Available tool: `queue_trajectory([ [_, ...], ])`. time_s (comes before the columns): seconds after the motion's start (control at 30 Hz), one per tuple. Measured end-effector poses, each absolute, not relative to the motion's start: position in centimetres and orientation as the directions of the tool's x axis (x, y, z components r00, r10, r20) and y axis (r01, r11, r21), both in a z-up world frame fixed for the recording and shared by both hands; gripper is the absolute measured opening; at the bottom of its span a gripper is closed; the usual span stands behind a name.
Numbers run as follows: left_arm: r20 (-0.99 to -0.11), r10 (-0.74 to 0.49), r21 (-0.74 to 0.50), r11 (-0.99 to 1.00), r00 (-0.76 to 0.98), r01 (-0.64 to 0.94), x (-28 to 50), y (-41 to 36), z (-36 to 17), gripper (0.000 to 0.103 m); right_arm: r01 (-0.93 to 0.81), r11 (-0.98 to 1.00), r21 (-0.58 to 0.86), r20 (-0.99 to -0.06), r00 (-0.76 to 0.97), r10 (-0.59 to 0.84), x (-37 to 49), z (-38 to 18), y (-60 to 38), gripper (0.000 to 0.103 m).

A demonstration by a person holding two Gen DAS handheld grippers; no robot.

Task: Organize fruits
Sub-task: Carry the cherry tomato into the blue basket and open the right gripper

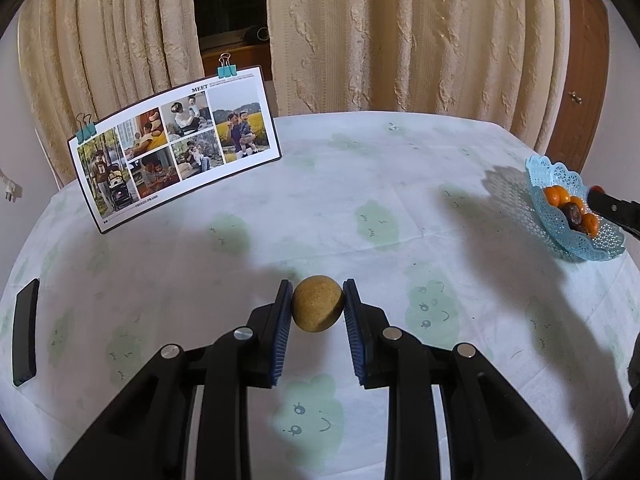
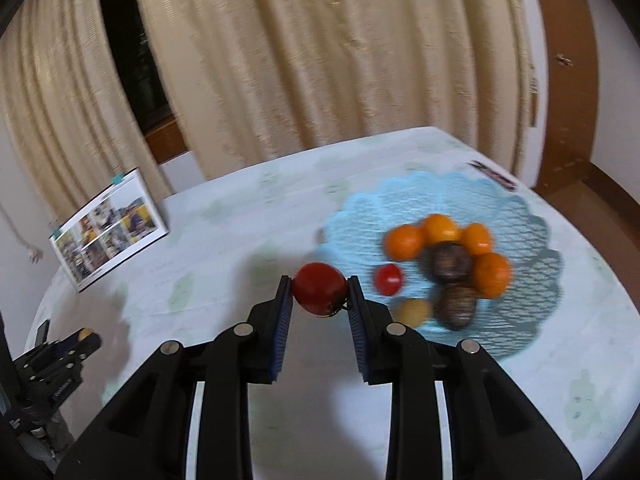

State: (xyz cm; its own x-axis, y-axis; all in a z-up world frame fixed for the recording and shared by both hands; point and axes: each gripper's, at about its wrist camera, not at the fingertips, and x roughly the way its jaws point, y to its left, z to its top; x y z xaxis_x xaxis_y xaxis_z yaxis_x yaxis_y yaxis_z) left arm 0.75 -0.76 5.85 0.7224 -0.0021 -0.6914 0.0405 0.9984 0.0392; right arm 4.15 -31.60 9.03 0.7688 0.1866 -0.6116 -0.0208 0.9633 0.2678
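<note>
Between the right tool's (image 2: 319,289) blue pads sits a red tomato (image 2: 320,288), pinched, just short of the blue lattice basket (image 2: 520,336). Left tool (image 1: 317,308) pinches a tan round fruit (image 1: 317,309) above the counter (image 1: 360,184), well apart from the basket. Already inside: oranges (image 2: 405,242), two dark fruits, a small red one, a yellowish one. Two fruits left to place. Motion blur muddies the basket contents; the dark fruits' kind is unclear.
</note>
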Motion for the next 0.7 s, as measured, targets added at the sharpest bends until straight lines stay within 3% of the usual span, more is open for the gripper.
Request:
queue_trajectory([
  [0.5, -0.704, -0.016, 0.051, 0.996, 0.710, 0.072, 0.8, -2.7, 5.8, 0.026, 0.112, 0.945, 0.309, -0.645, 0.755, 0.121, 3.3, 6.5, -37.5, 0.030],
  [0.57, -0.707, -0.021, 0.052, 0.995, 0.707, 0.082, 0.8, -3.1, 5.8, 0.026, 0.122, 0.936, 0.329, -0.634, 0.764, 0.124, 3.1, 6.5, -37.9, 0.045],
  [0.7, -0.706, -0.029, 0.062, 0.993, 0.708, 0.102, 0.9, -4.1, 6.2, 0.026, 0.148, 0.926, 0.348, -0.597, 0.796, 0.097, 2.2, 6.9, -38.9, 0.051],
])
